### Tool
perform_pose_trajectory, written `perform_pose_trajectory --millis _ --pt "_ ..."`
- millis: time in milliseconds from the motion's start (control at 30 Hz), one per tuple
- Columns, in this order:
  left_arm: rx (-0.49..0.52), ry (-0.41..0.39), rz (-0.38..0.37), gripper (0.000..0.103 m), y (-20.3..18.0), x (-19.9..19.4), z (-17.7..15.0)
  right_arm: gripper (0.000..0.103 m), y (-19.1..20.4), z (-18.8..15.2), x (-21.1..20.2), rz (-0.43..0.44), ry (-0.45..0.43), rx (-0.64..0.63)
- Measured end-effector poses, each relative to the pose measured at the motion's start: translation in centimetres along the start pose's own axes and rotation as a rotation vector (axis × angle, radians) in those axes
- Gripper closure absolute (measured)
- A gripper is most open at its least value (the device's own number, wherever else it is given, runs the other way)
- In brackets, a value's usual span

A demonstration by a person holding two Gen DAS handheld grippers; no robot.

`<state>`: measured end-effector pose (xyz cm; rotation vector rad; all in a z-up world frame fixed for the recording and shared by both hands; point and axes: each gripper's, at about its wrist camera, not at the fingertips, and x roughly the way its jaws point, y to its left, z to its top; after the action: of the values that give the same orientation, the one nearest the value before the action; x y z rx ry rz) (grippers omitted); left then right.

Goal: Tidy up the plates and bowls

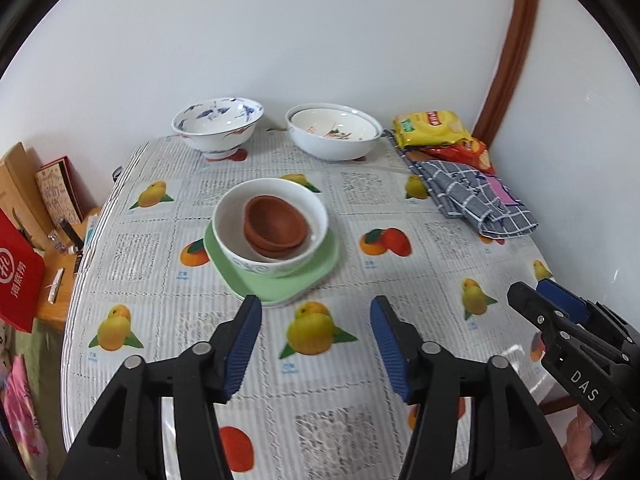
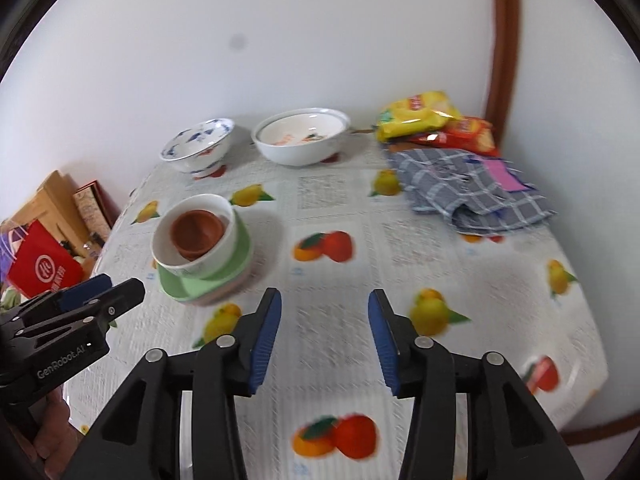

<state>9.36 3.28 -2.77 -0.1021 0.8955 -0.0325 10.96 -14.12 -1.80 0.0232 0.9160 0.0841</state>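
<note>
A white bowl [image 1: 276, 256] [image 2: 208, 258] holding stacked brown bowls [image 1: 276, 224] [image 2: 196, 234] sits on green plates [image 1: 280, 280] [image 2: 216, 284] mid-table. A blue-patterned bowl [image 1: 218, 124] [image 2: 198, 148] and a wide white bowl with a plate in it [image 1: 334, 134] [image 2: 300, 138] stand at the back by the wall. My left gripper [image 1: 316, 312] is open and empty just in front of the green plates; it also shows in the right wrist view [image 2: 120, 288]. My right gripper [image 2: 324, 308] is open and empty over the tablecloth, right of the stack; it also shows in the left wrist view [image 1: 532, 296].
The table [image 1: 420, 280] has a fruit-print cloth. A grey checked cloth [image 1: 476, 196] [image 2: 472, 188] and yellow and red snack bags [image 1: 436, 128] [image 2: 424, 116] lie at the back right. A side table with boxes and a red bag [image 1: 20, 276] [image 2: 44, 268] stands to the left.
</note>
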Motion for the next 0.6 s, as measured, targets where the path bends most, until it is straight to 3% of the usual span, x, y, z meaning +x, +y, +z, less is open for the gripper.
perform_pose_trajectory --millis 400,500,567,600 --pt "0.045 -0.044 0.011 0.025 -4.0 -4.3 -3.8 0.057 -3.5 -4.5 -5.8 -0.09 -0.024 0.036" --pt "0.053 -0.071 0.011 0.016 -4.7 -5.5 -4.4 0.039 -4.0 -5.3 -7.3 -0.103 -0.049 0.05" --pt "0.063 -0.08 0.013 0.013 -5.2 -6.1 -4.6 0.021 -4.1 -5.8 -8.4 -0.119 -0.079 0.046" --pt "0.068 -0.083 0.015 0.012 -5.3 -6.3 -4.7 0.02 -4.1 -6.0 -8.9 -0.127 -0.091 0.042"
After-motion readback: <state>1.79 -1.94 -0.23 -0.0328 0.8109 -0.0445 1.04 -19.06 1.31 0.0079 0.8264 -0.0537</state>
